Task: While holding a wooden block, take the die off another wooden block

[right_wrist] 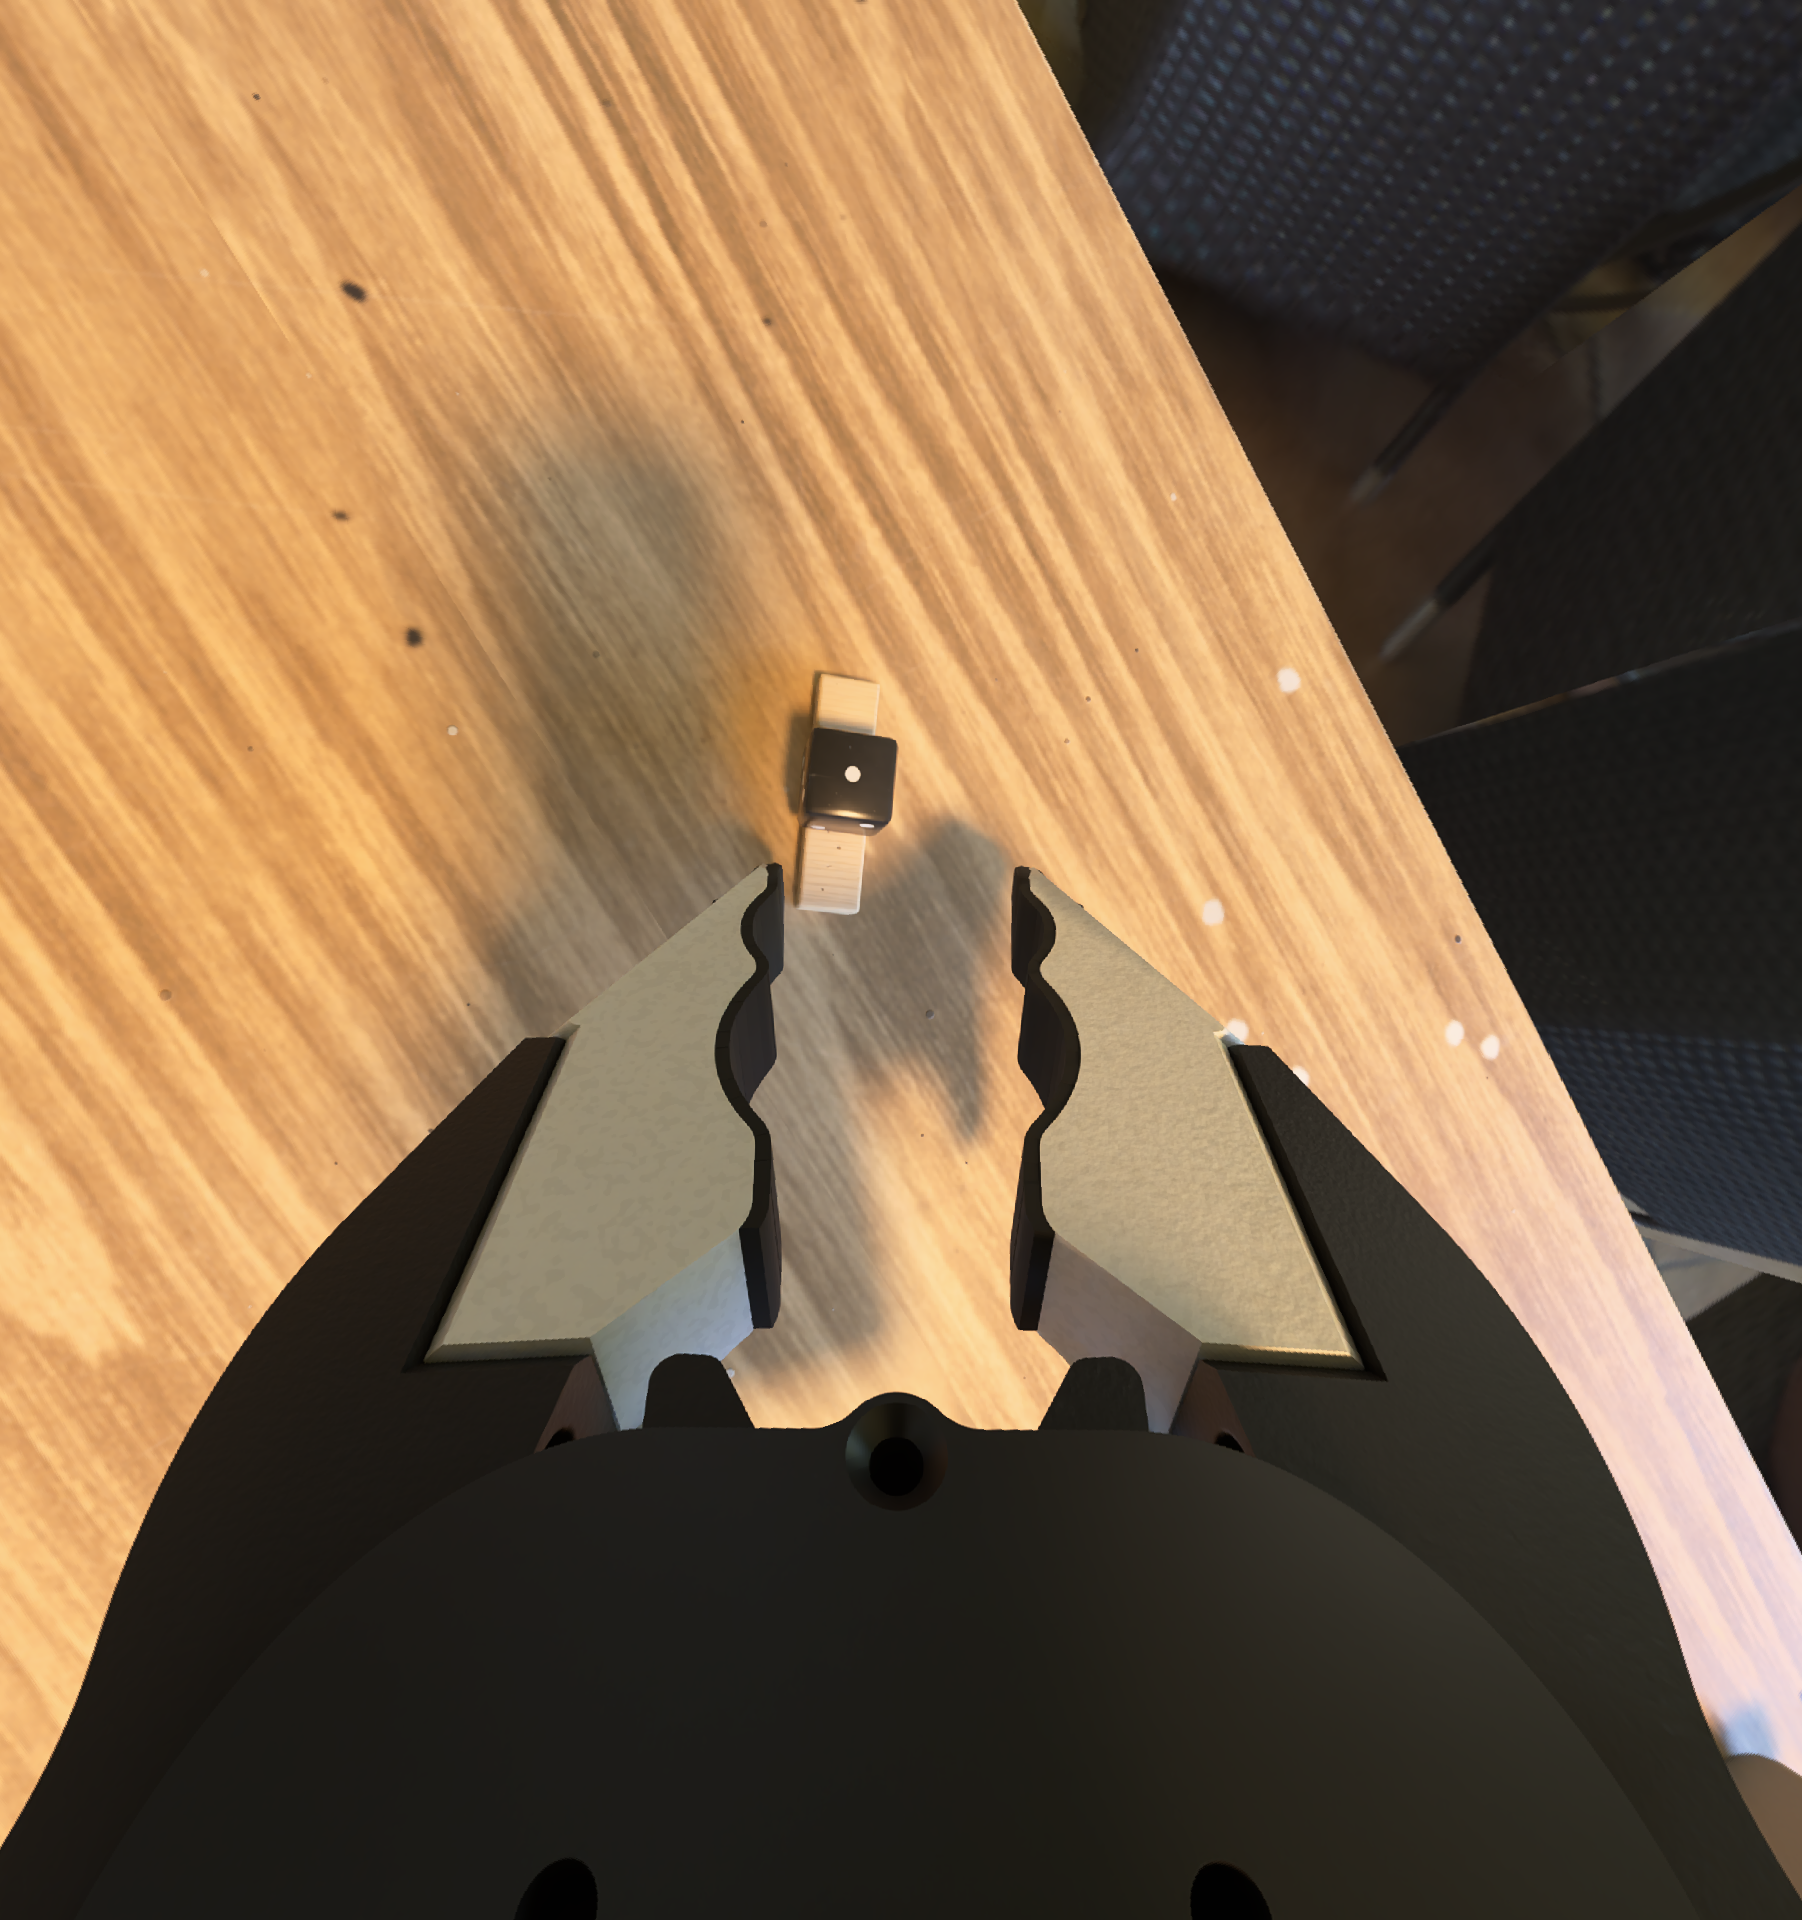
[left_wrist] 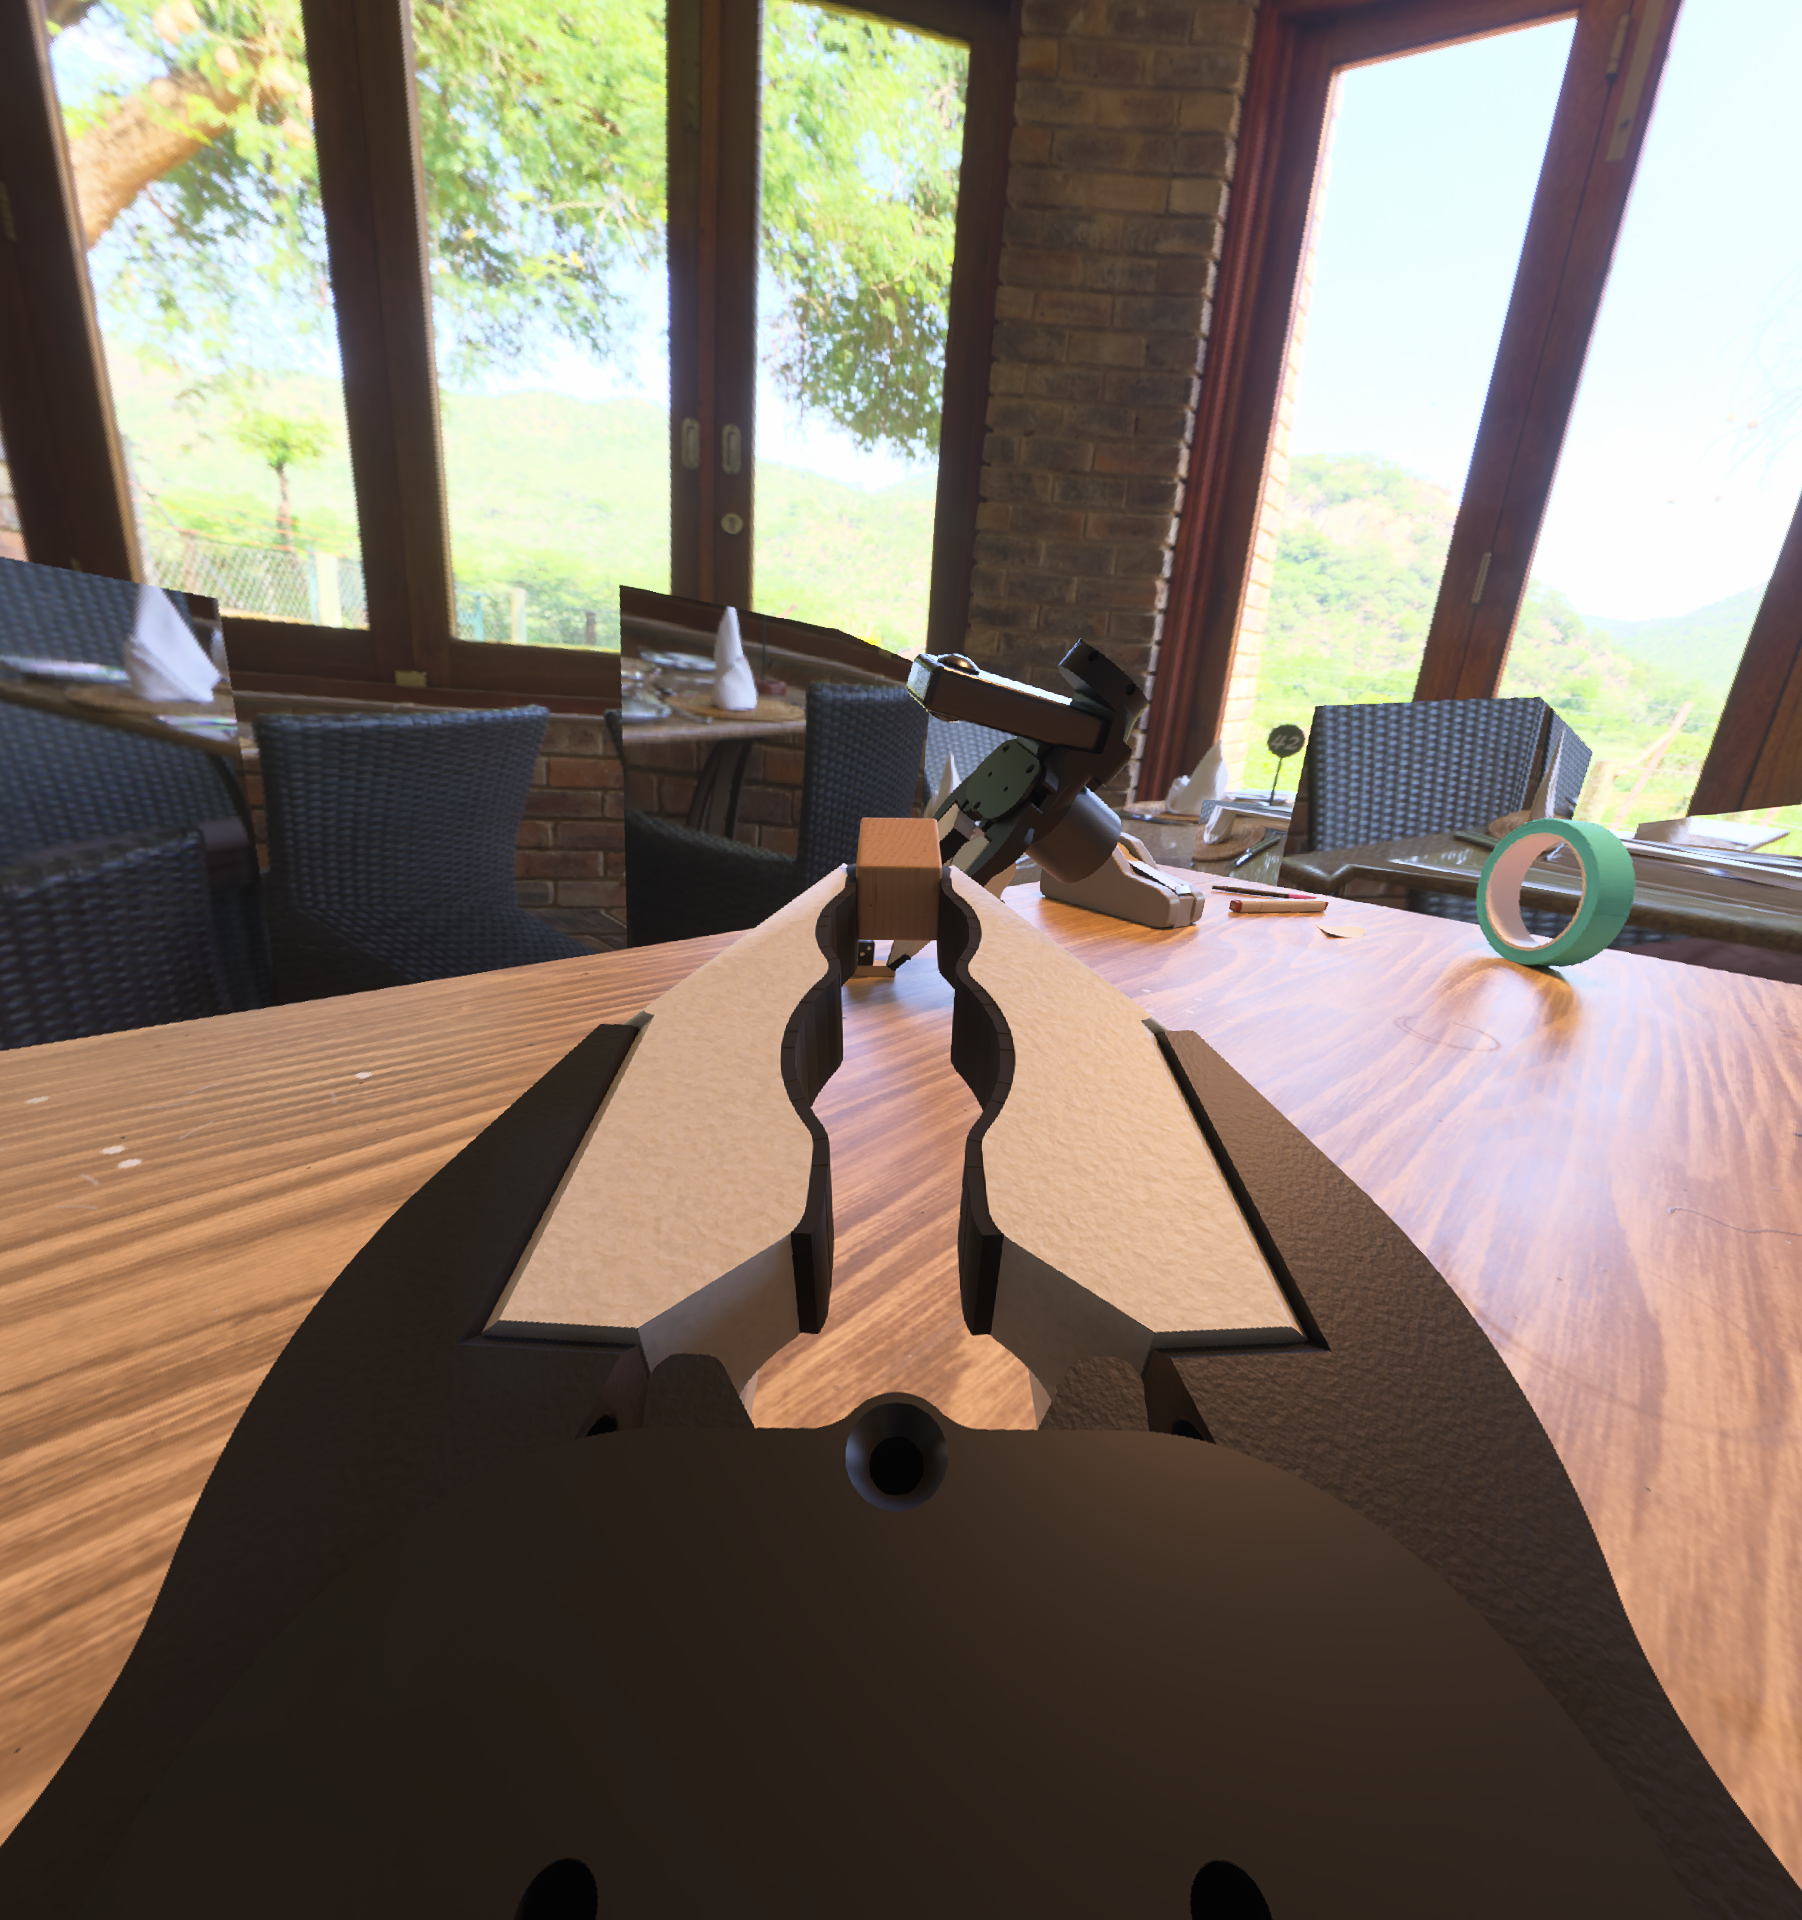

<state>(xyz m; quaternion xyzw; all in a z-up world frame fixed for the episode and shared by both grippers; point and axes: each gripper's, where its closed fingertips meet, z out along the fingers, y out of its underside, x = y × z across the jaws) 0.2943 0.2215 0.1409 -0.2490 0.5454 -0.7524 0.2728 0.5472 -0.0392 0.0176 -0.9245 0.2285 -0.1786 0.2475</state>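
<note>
Meanwhile my left gripper (left_wrist: 898, 883) was clamped on the cube-shaped wooden block (left_wrist: 898, 876), held at the fingertips clear above the table (left_wrist: 1499, 1195). My right gripper (right_wrist: 894, 894) hung over the table with its jaws spread wide and nothing between them. Just beyond its tips the black die (right_wrist: 848, 779) sat on the pale flat block (right_wrist: 835, 871), which lay on the tabletop.

As I judged it, the step was the approach: I needed to bring the right tips forward and a little to the left until they straddled the die, then close on its sides only, high enough not to drag the flat block along. The die overhung one side slightly, so a skewed pinch might tip it off.

Room was ample on the left of the right wrist view; on the right the table edge (right_wrist: 1281, 499) ran close, with dark wicker chairs (right_wrist: 1655, 935) below. The green tape roll (left_wrist: 1555, 890) stood well apart.
</note>
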